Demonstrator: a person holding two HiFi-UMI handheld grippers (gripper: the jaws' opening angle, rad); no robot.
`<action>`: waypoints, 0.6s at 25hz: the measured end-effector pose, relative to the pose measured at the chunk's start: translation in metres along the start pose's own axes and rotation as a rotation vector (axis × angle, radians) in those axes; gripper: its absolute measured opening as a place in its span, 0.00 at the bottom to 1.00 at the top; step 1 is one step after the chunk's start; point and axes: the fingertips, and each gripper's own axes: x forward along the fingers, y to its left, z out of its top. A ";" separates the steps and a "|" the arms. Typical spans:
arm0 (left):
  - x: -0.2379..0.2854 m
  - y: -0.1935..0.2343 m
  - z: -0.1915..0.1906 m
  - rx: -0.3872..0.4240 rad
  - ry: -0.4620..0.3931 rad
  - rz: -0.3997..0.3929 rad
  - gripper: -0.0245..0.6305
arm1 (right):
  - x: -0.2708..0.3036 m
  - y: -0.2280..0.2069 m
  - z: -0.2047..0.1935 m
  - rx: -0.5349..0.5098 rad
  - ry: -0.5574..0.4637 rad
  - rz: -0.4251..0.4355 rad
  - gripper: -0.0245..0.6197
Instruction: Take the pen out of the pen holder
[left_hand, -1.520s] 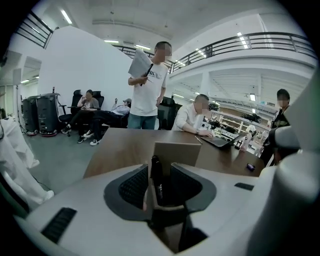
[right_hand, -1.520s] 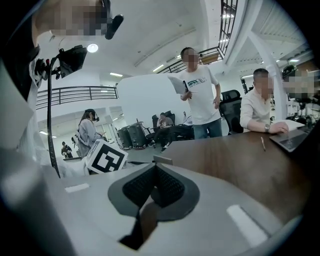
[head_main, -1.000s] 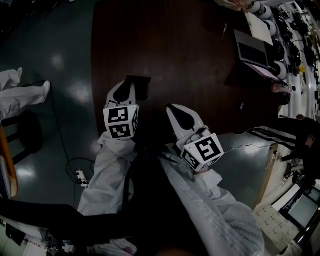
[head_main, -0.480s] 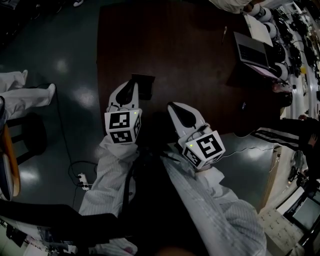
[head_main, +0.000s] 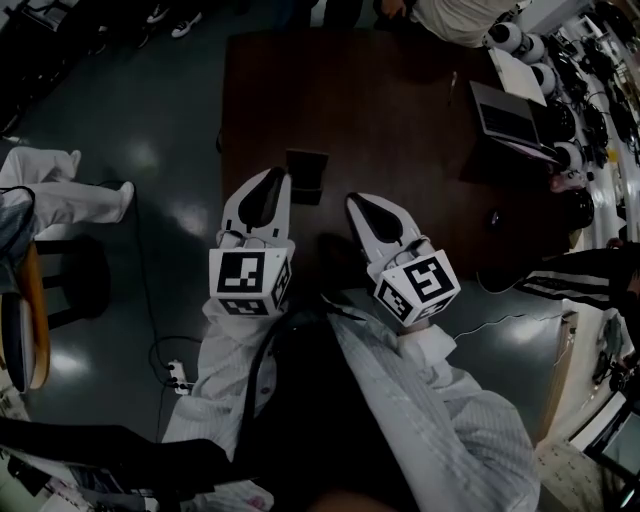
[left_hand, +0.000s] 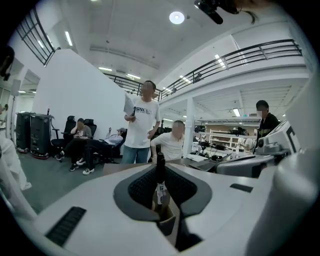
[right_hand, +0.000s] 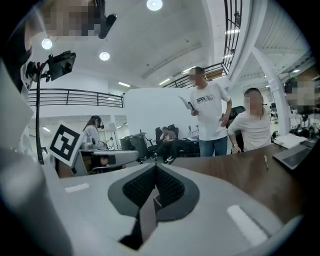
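Two grippers hover at the near edge of the dark table (head_main: 400, 120), and the step in hand is the approach. At the left, the left gripper (head_main: 272, 180) has its tongs a narrow way apart with nothing pinched. Through that gap its own view shows the pen (left_hand: 160, 172) standing upright in the pen holder (head_main: 305, 175), which sits on the table just ahead of the tips (the head view is too dark to show the pen itself). To the right, the right gripper (head_main: 354, 200) has its tongs drawn together and empty. Nothing is lifted out yet. Next, I judge, the left gripper must go forward until the pen's upper shaft lies between the pads. It should then close and draw straight up, so the holder is not dragged along.
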 end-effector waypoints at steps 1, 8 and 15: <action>-0.006 -0.002 0.005 0.001 -0.014 -0.006 0.11 | 0.000 0.001 0.003 -0.007 -0.010 -0.001 0.04; -0.039 -0.022 0.030 0.020 -0.076 -0.039 0.11 | -0.003 0.008 0.022 -0.041 -0.051 -0.011 0.04; -0.048 -0.031 0.032 0.017 -0.082 -0.064 0.11 | -0.009 0.016 0.032 -0.060 -0.065 -0.007 0.04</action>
